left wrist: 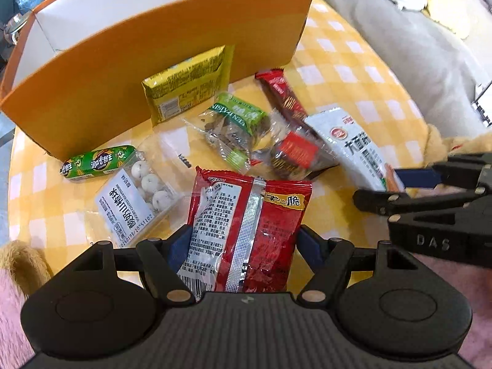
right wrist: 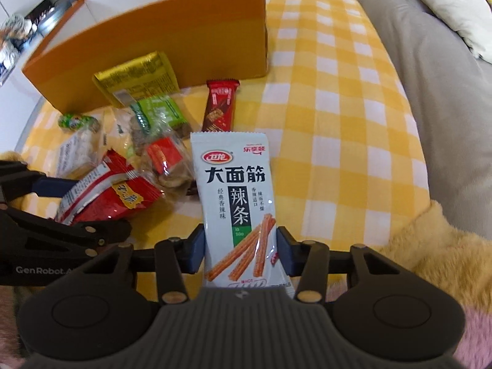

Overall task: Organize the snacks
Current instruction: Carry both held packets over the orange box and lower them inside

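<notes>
Meanwhile, the left gripper is gripping a red packet with its jaws spread wide, low in the middle of its frame. The right gripper is pinching a white packet between narrower jaws at its frame's centre. Remaining snacks are lying on the yellow checked cloth before an orange box at upper left.

A counter under yellow-checked cloth carries an orange box at the far left. Near it lie a gold packet, a green sausage, a brown bar and, seemingly, clear-wrapped sweets.
</notes>
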Available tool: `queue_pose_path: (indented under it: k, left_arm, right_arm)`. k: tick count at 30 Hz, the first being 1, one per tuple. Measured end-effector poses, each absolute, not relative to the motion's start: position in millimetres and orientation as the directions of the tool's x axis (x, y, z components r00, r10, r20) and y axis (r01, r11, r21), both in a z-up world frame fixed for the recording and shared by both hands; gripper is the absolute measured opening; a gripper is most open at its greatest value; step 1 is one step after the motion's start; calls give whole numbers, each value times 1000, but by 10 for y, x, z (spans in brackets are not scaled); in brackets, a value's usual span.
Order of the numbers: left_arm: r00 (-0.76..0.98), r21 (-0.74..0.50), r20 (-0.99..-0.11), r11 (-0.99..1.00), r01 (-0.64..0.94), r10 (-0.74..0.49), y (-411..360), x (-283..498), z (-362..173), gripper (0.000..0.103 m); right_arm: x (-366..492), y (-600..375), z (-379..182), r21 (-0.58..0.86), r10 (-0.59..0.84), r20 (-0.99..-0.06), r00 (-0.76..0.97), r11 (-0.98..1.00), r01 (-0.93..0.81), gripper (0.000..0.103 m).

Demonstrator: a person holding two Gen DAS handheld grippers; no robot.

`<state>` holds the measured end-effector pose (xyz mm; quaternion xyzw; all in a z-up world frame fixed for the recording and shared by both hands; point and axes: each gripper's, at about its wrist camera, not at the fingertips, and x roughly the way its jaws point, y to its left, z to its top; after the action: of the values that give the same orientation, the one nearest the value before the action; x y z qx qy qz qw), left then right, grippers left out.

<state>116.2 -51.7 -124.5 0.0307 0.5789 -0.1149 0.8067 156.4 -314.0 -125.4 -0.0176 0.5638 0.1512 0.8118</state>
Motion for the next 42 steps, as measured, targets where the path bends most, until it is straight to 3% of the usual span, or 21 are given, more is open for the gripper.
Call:
queue_pose_path:
  k: [16,42]
  left_arm:
    - [450,-149,-867,973,177,-215,-386,1015,-654,84]
    - [655,-90,-739,987,136,-158,-23,1423,129,84]
  right_arm:
    - [1267,-3193,-779,186,264,-872,411,957,-221,45]
    - [1631,-2875,178,157,338,-727,598,929,-334,45]
